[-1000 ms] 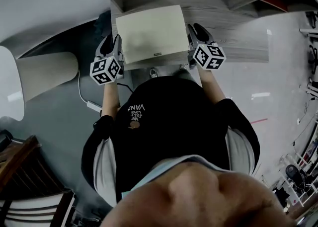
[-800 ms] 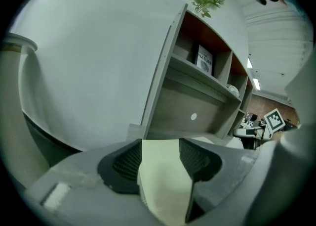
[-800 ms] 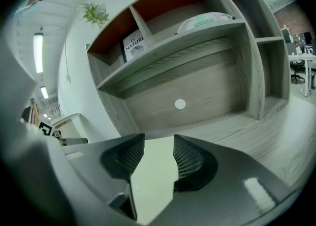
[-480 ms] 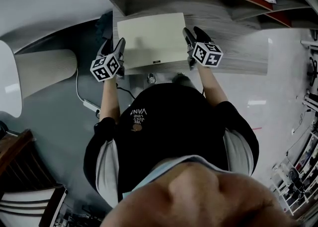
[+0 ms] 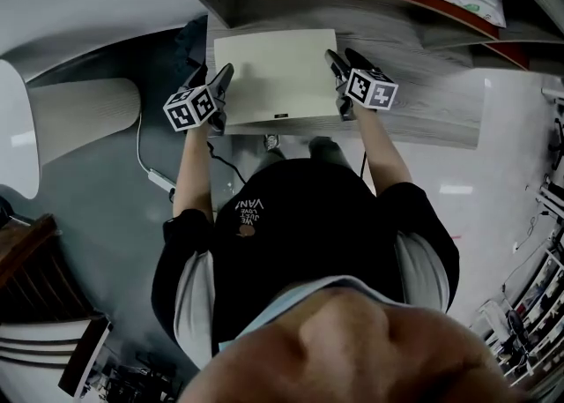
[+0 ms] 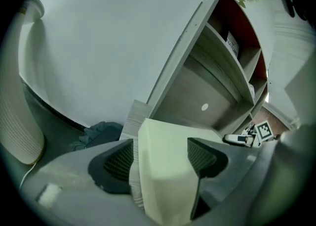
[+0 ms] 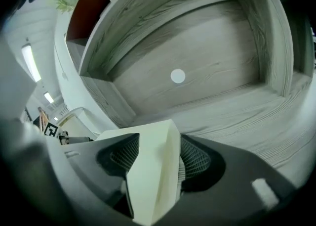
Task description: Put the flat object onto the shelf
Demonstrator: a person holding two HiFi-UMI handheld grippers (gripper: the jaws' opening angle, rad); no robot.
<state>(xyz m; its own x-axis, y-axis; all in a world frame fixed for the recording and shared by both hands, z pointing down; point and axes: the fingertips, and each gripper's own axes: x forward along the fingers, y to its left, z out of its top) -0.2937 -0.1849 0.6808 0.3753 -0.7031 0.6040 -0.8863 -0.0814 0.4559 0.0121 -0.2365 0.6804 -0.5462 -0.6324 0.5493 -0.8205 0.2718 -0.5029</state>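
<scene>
While the flat cream-coloured rectangular object lies on the grey wood-grain shelf, close to its front left corner, each gripper straddles one of its short sides.

- Left gripper: jaws opening, the object's left edge between them; a gap shows at the upper pad, so no clamp.
- Right gripper: jaws opening around the right edge; the pads sit close to both faces but appear to be releasing.
- Key relation: the object's long axis runs left to right, spanning from one gripper to the other, so both are equally near.
- Judgement: placement looks done. Retreat calls for drawing each gripper outward and back toward the person, clear of the edges, without dragging the object.
</scene>
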